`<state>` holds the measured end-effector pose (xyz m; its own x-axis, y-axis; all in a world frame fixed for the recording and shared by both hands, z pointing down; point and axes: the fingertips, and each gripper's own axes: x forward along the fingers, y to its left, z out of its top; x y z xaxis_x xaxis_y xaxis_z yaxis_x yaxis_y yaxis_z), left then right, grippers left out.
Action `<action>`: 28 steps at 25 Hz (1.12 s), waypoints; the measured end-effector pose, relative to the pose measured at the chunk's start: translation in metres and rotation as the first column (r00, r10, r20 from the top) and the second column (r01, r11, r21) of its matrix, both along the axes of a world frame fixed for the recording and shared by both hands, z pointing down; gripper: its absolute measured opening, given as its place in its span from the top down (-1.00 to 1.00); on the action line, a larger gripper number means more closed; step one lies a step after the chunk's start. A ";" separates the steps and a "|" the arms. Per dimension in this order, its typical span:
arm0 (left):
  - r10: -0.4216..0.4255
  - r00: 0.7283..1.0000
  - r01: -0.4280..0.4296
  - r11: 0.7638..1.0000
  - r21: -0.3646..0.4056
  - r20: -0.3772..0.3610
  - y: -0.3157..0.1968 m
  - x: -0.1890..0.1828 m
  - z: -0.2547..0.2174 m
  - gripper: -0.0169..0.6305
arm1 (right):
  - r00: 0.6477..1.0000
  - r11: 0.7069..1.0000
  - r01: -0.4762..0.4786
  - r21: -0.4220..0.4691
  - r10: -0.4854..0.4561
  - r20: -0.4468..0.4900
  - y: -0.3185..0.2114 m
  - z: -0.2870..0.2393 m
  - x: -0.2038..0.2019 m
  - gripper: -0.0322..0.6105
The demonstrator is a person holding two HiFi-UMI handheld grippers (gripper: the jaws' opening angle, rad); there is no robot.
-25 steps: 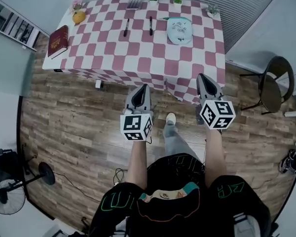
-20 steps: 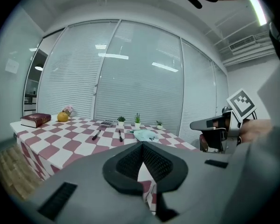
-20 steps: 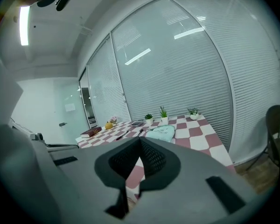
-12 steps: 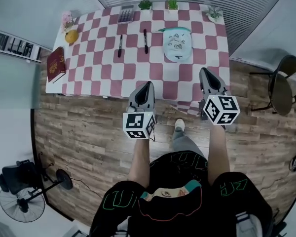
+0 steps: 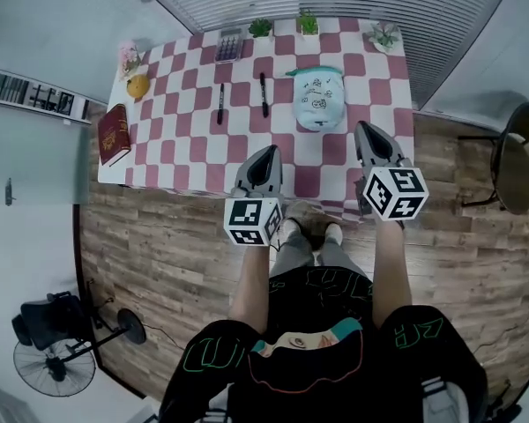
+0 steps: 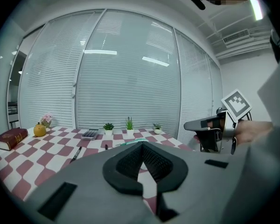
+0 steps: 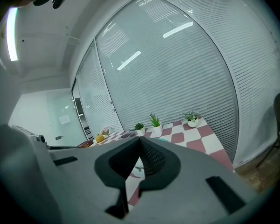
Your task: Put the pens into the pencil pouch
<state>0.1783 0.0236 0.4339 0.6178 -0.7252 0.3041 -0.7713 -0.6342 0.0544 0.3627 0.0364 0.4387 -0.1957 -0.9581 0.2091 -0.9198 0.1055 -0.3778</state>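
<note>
Pens, two of them, lie flat on the desk (image 5: 187, 141). Both are black and thin. The left pen (image 5: 220, 102) and the right pen (image 5: 264, 94) lie side by side with a gap between them. Each one has its long side running from the near edge of the desk toward the far edge. I cannot tell which end is the cap. The pouch (image 5: 319, 102) lies just to the right of the pens and touches neither. It is light blue with little drawings on it, and its long side runs the same way as the pens.

The left tool (image 5: 267, 152) is closed tight with nothing in it. The right tool (image 5: 367, 130) is closed tight too, and holds nothing. Both are held up over the near edge of the desk and point toward the far side. They touch nothing on it. The pens and pouch are well ahead of them.

A calculator (image 5: 229, 45) and three small plants (image 5: 261, 28) sit along the far edge. A red book (image 5: 115, 135), an orange ball (image 5: 138, 85) and pink flowers (image 5: 128, 57) are on the left side. A chair (image 5: 520, 161) stands on the floor to the right, and a fan (image 5: 48, 364) stands to the left.
</note>
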 end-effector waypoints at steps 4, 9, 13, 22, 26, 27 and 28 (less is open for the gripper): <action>0.022 1.000 -0.022 1.000 0.005 -0.015 -0.011 0.009 -0.002 0.96 | 1.000 1.000 -0.014 -0.021 0.013 -0.010 -0.005 0.002 0.011 0.92; 0.044 0.998 -0.044 0.999 -0.004 -0.052 -0.037 0.018 0.008 0.96 | 0.998 0.998 -0.018 -0.061 0.014 -0.054 -0.014 0.010 0.017 0.92; 0.065 0.994 -0.067 0.998 -0.013 -0.087 -0.064 0.024 0.009 0.96 | 0.996 0.995 -0.011 -0.100 0.002 -0.091 -0.034 0.011 0.014 0.92; 0.066 0.996 -0.071 0.994 -0.077 -0.068 -0.117 -0.003 0.034 0.96 | 0.995 0.985 0.003 -0.175 -0.021 -0.099 -0.103 0.038 -0.012 0.92; 0.053 0.996 -0.059 0.994 -0.096 -0.066 -0.139 -0.021 0.043 0.96 | 0.988 0.977 0.011 -0.213 -0.043 -0.147 -0.130 0.049 -0.017 0.92; 0.051 0.996 -0.057 0.993 -0.099 -0.068 -0.143 -0.024 0.045 0.96 | 0.985 0.974 0.016 -0.226 -0.053 -0.162 -0.137 0.052 -0.017 0.92; 0.050 0.996 -0.057 0.993 -0.102 -0.070 -0.146 -0.026 0.047 0.96 | 0.981 0.970 0.022 -0.242 -0.067 -0.180 -0.143 0.055 -0.018 0.92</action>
